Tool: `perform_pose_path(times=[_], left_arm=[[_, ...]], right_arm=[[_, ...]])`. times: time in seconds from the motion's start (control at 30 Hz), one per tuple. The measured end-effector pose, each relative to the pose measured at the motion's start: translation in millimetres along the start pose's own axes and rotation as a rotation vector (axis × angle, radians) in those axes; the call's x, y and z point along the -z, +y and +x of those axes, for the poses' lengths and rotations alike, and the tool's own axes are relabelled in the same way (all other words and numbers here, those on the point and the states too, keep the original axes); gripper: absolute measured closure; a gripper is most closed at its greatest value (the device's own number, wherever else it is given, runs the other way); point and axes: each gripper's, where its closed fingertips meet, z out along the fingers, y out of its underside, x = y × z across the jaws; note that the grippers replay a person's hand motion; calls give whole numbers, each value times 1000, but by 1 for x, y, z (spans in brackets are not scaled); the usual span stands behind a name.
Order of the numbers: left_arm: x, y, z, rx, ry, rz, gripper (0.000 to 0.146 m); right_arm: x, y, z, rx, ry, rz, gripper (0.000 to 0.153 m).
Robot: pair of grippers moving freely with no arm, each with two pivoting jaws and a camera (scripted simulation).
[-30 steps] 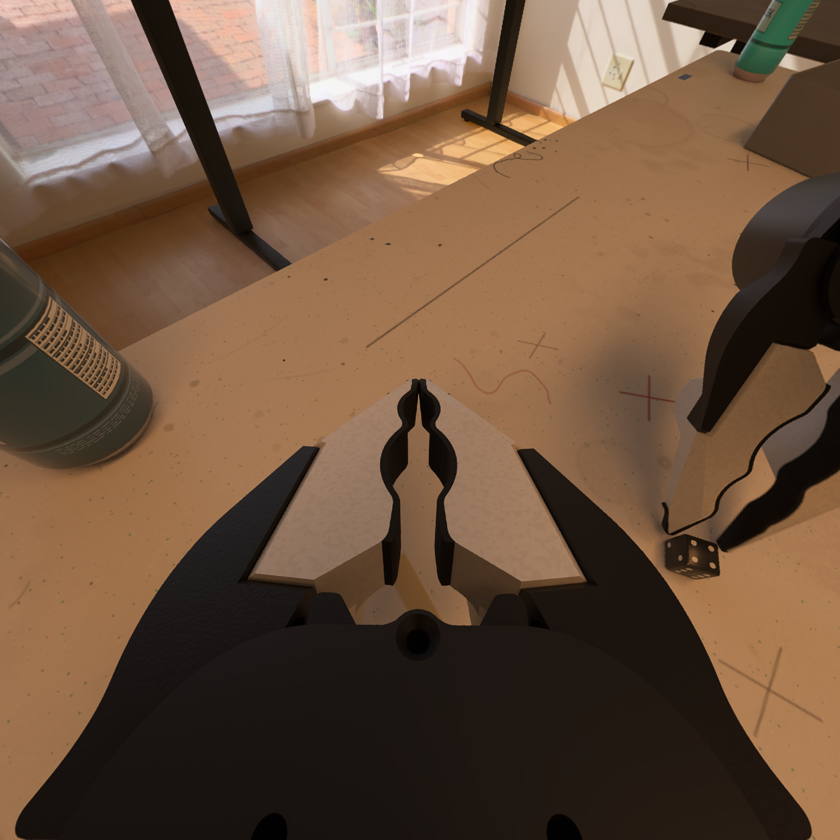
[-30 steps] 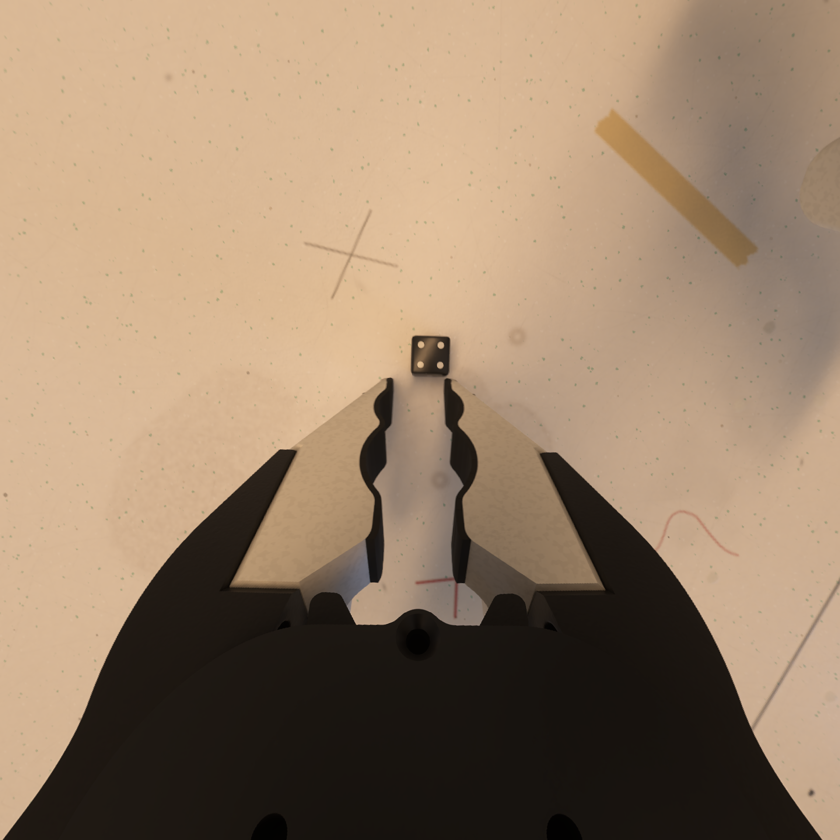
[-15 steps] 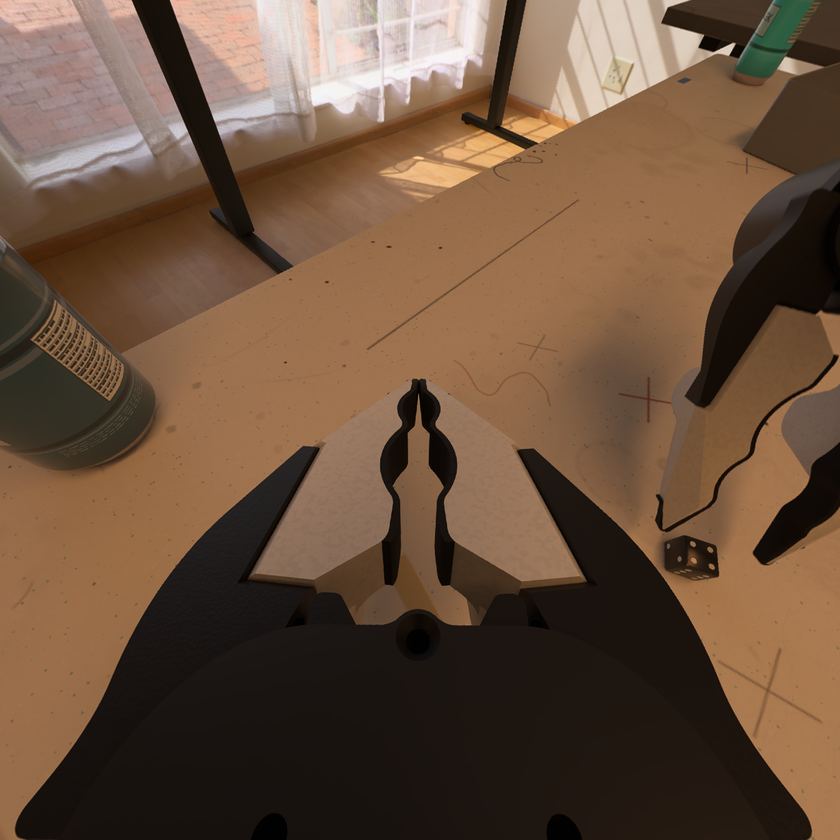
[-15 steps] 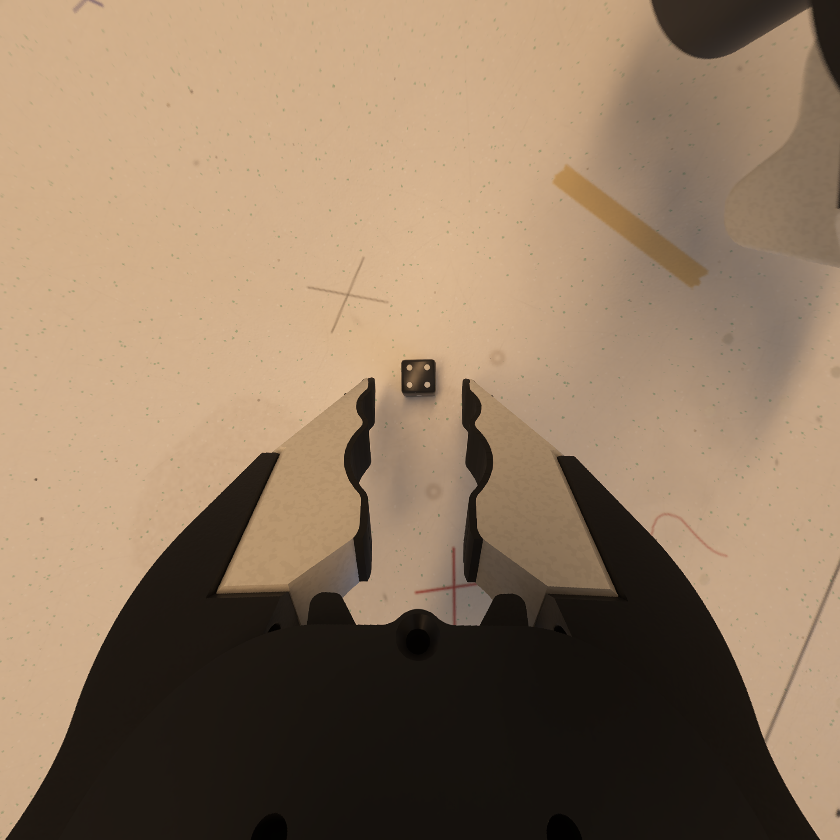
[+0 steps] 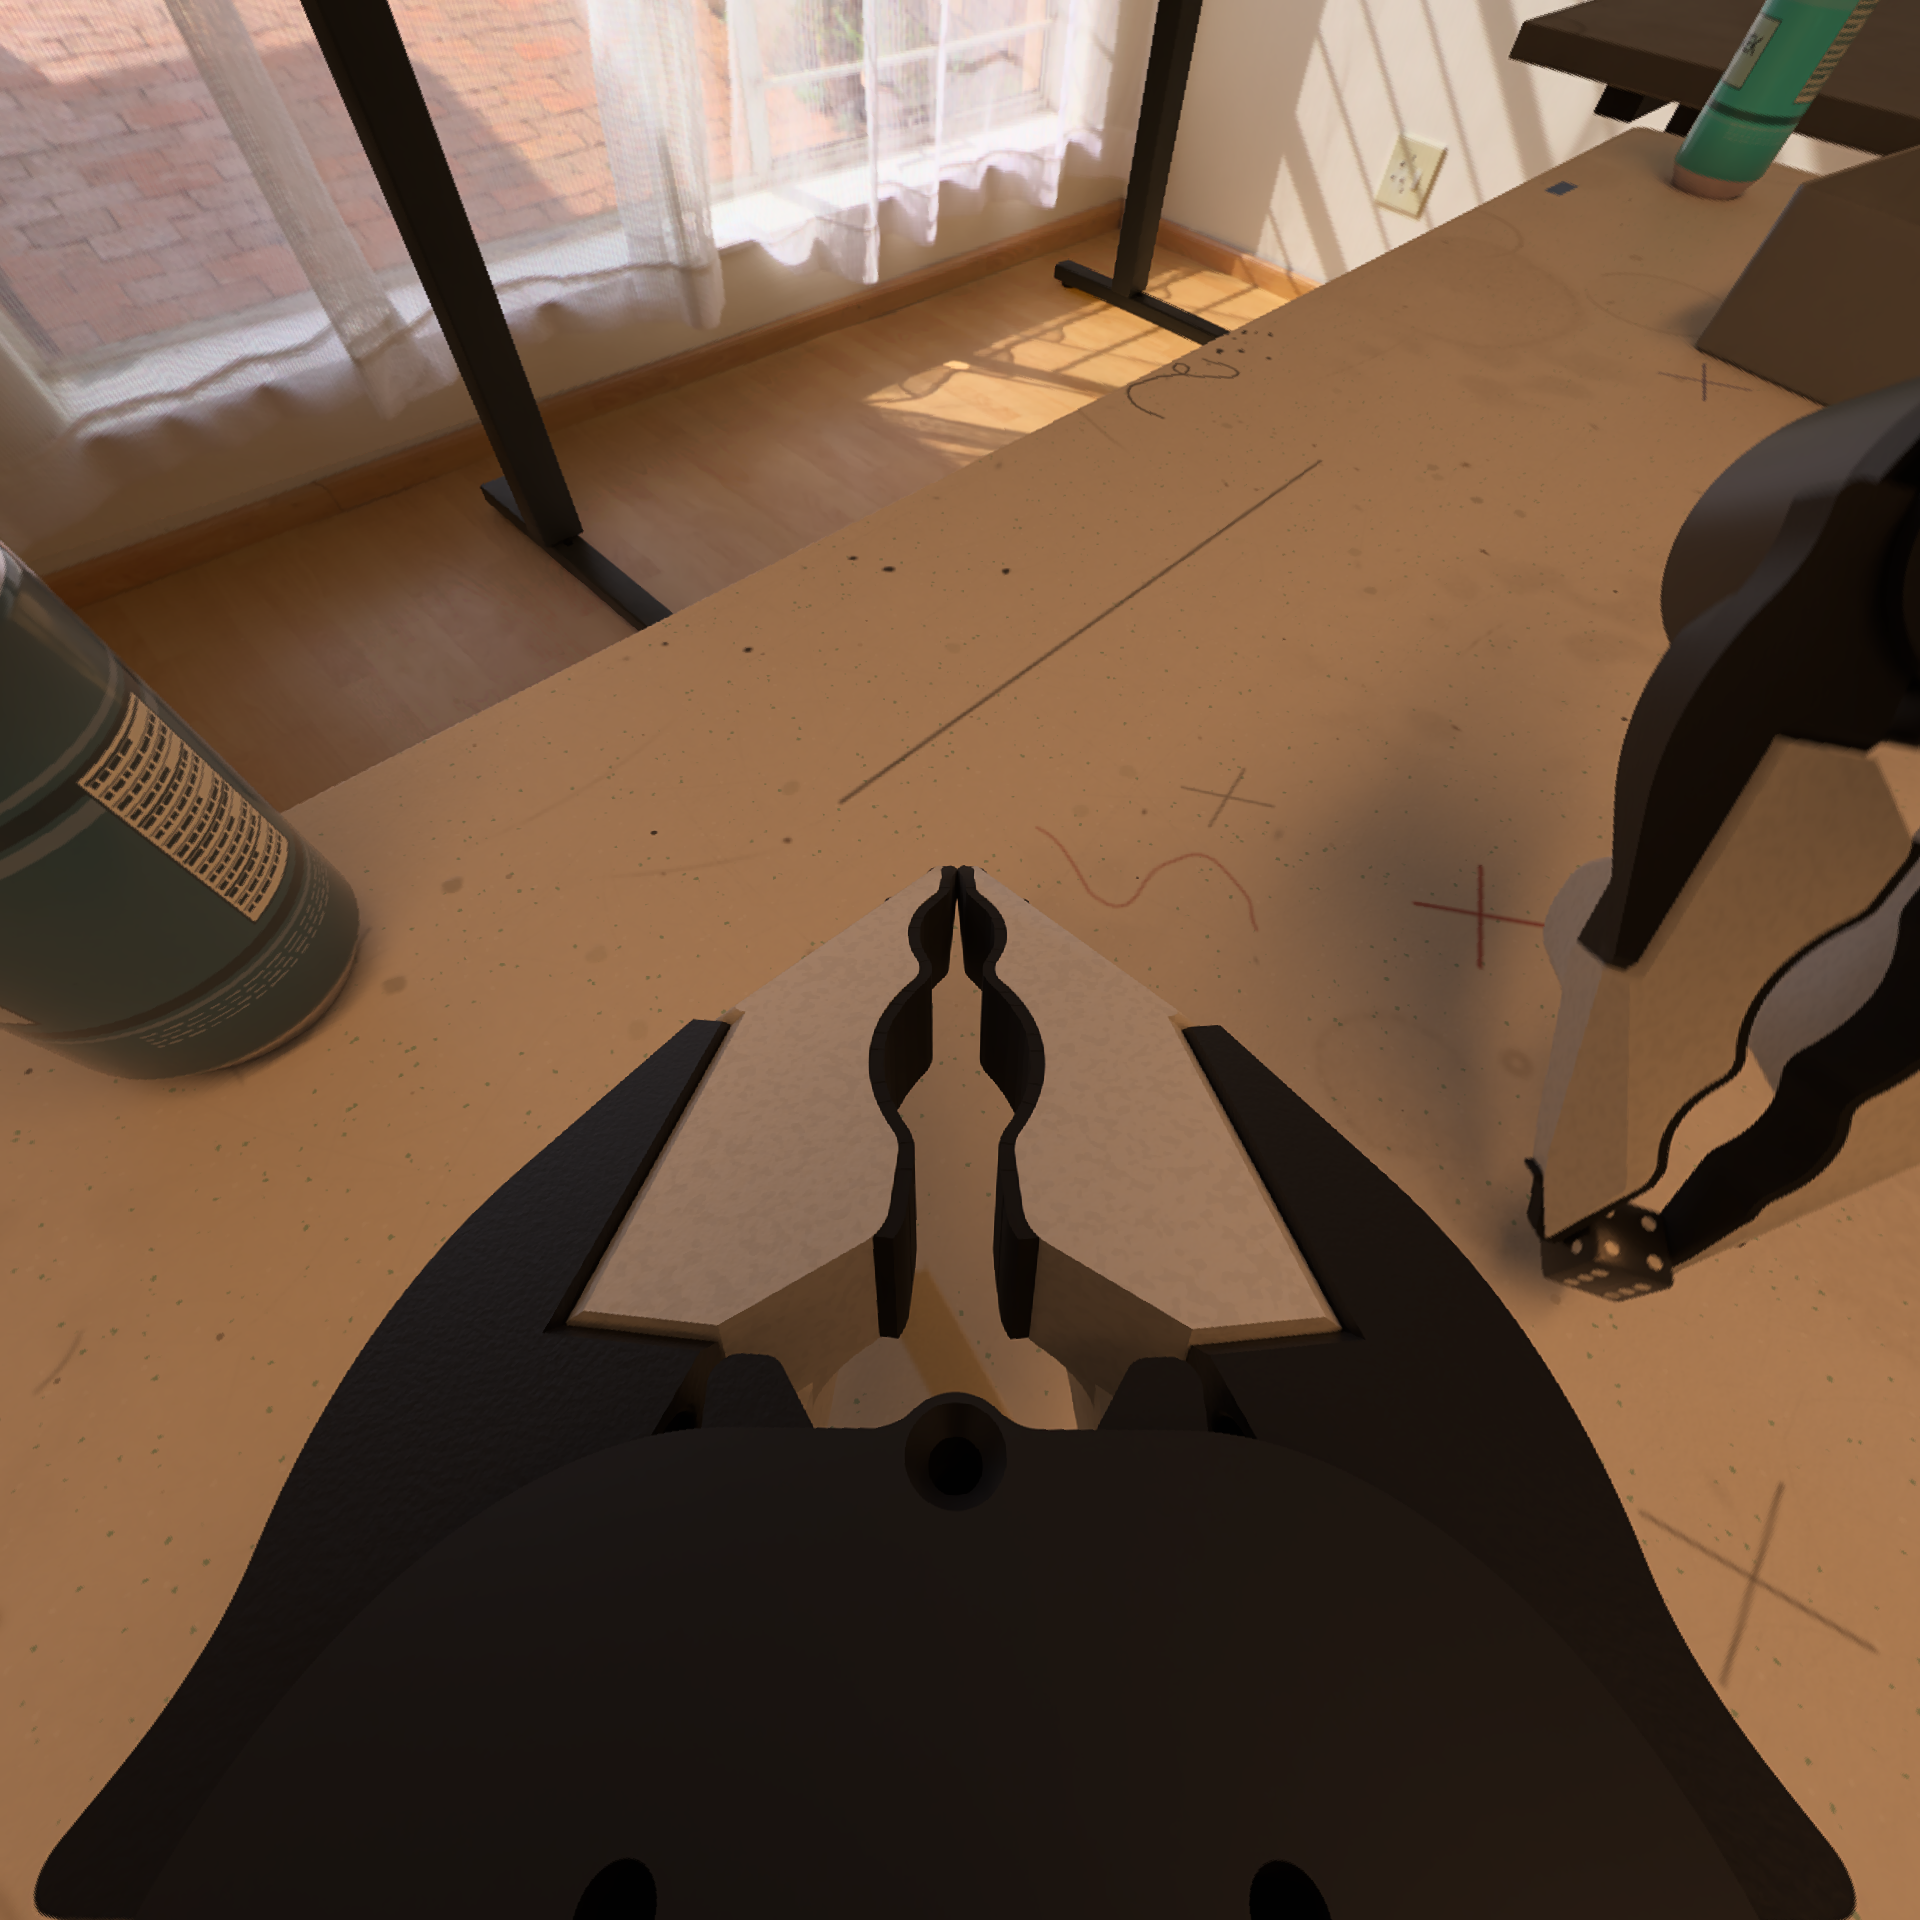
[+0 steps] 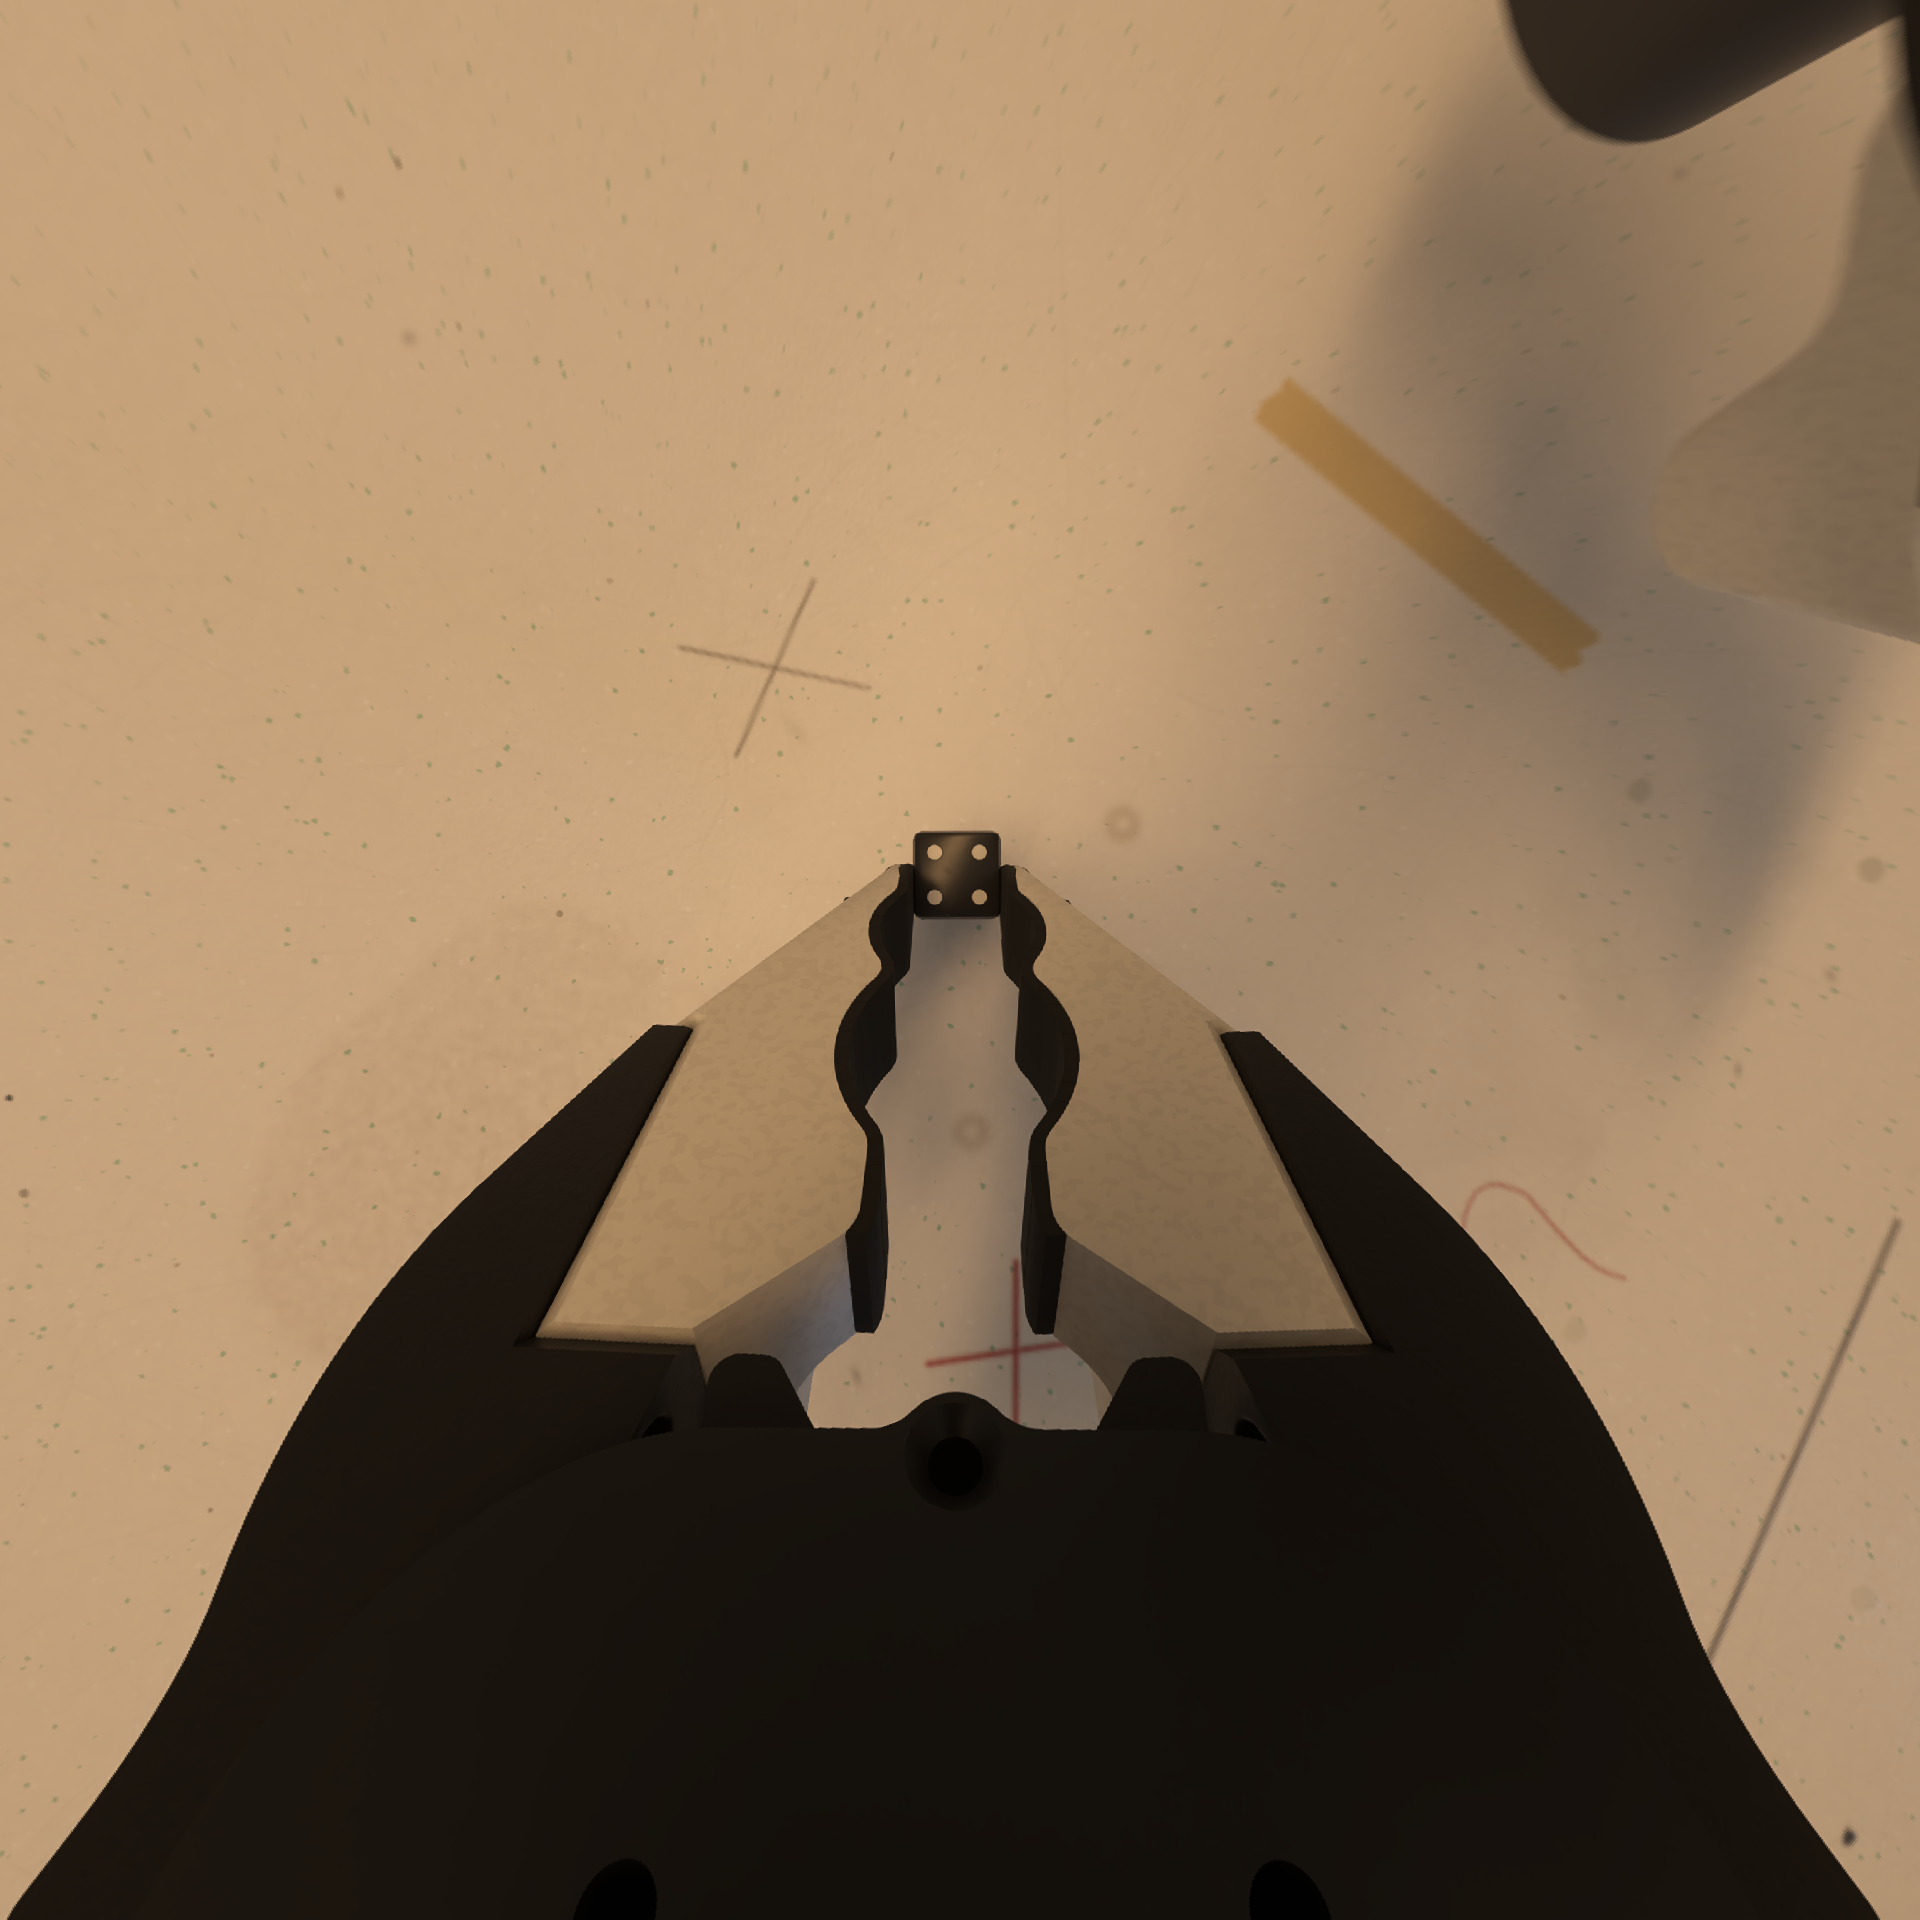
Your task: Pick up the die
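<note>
The die point(image 6: 956, 875) is a small black cube with pale dots, on the tan table. My right gripper point(image 6: 956, 883) points straight down at it, and its two fingertips press the die's left and right sides. In the left wrist view the die point(image 5: 1608, 1259) sits on the table at the right, pinched between the tips of the right gripper point(image 5: 1605, 1242). My left gripper point(image 5: 956, 875) is shut and empty, hovering over the table to the left of the die.
A dark green can point(image 5: 135, 894) stands at the table's left edge. A teal bottle point(image 5: 1756, 94) and a brown box point(image 5: 1829, 281) are far right. A strip of tan tape point(image 6: 1423, 525) lies on the table. The table's edge runs diagonally, with wooden floor beyond.
My right gripper opened wide, came down around the die, then closed its fingers on the die's sides. The left gripper stayed still.
</note>
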Motion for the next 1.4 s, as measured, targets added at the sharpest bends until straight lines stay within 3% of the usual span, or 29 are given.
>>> perform_pose_path(times=[0.23, 0.43, 0.57, 0.87, 1.13, 1.4], left_arm=[[0, 0, 0, 3, 1, 3, 146], [1, 0, -1, 8, 3, 6, 146], [1, 0, -1, 11, 5, 7, 146], [3, -2, -1, 26, 12, 26, 146], [12, -6, -7, 47, -1, 60, 146], [15, -8, -7, 63, 12, 78, 146]], right_arm=[[45, -2, 29, -63, 87, 114, 137], [95, 1, 74, -140, 264, 222, 137], [110, 11, 100, -207, 342, 267, 137], [90, 24, 117, -225, 334, 179, 137], [86, 13, 126, -227, 320, 185, 137], [60, 24, 126, -203, 290, 65, 137]])
